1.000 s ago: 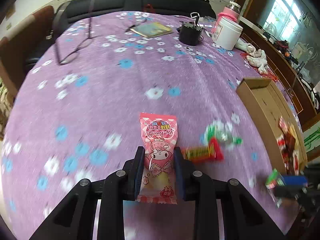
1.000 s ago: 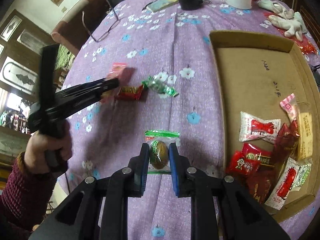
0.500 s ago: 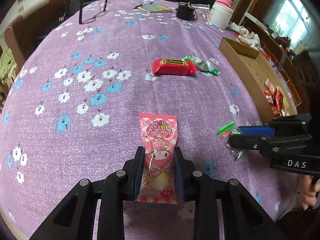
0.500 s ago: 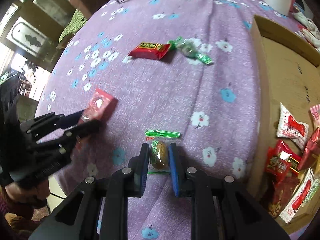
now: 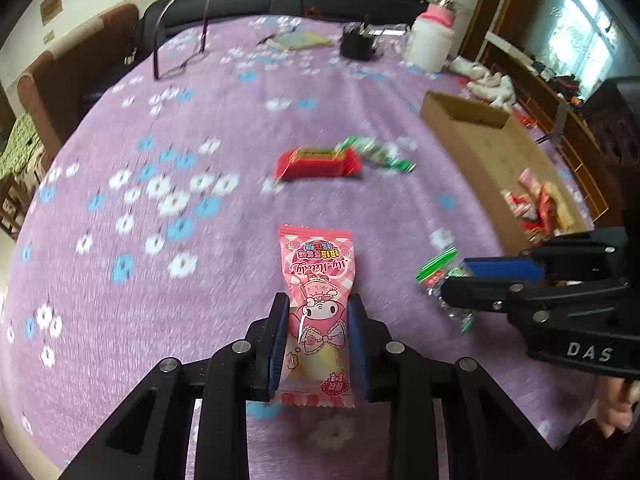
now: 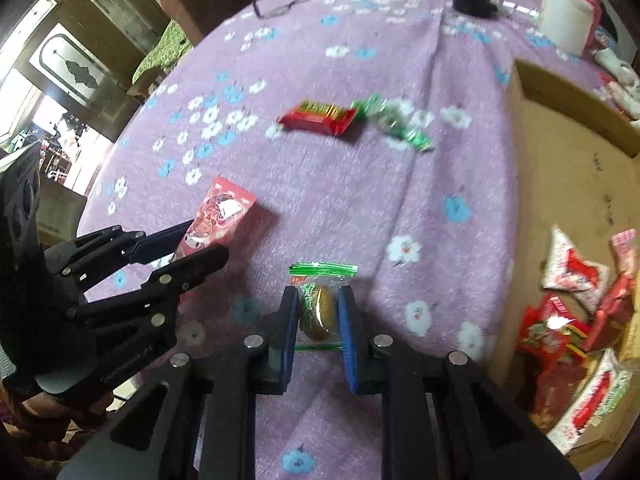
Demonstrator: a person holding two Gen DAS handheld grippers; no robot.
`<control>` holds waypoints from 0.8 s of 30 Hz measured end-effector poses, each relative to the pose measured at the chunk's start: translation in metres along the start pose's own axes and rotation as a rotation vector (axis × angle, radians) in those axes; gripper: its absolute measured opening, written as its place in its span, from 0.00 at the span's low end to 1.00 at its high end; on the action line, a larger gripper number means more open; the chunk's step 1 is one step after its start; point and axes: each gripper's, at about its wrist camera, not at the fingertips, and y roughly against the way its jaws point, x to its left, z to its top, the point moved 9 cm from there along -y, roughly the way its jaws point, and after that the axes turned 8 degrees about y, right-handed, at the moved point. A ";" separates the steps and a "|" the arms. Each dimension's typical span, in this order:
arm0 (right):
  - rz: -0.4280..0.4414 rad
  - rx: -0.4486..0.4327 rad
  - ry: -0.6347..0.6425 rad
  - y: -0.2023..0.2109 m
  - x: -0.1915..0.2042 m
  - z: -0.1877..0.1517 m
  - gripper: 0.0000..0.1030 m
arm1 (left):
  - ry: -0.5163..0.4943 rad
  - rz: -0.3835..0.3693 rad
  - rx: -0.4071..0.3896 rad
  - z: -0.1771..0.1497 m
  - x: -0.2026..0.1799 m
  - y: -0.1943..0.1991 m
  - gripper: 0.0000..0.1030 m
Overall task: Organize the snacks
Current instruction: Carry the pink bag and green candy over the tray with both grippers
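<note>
My left claw (image 5: 318,336) grips a pink candy bag (image 5: 316,304). My right claw (image 6: 319,322) grips a green-wrapped snack (image 6: 320,304). A red bar (image 6: 318,117) lies on the counter (image 6: 400,184) left of the box (image 6: 568,184).

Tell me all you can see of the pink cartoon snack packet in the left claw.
The pink snack packet is a glossy plastic pillow pouch with crimped ends, a checked top band, script lettering and a cartoon character above a yellowish patch. It looks sealed and full. The left claw is shut on its lower half, blue pads on both long edges, its top end pointing away over the purple tablecloth. Whether it touches the cloth is unclear.
</note>
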 end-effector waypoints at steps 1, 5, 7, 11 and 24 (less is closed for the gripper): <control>0.000 -0.008 -0.004 0.003 -0.002 0.000 0.18 | -0.006 -0.003 -0.006 0.002 -0.003 0.002 0.29; -0.005 -0.048 -0.039 0.019 -0.014 -0.004 0.18 | -0.032 -0.029 -0.022 0.013 -0.025 0.008 0.29; -0.007 -0.059 -0.068 0.025 -0.023 -0.008 0.18 | -0.045 -0.043 -0.020 0.014 -0.036 0.008 0.28; -0.014 -0.096 -0.130 0.046 -0.046 -0.019 0.18 | -0.085 -0.078 -0.012 0.013 -0.062 0.009 0.28; -0.105 -0.204 -0.370 0.113 -0.138 -0.070 0.18 | -0.211 -0.195 0.002 0.010 -0.154 0.011 0.28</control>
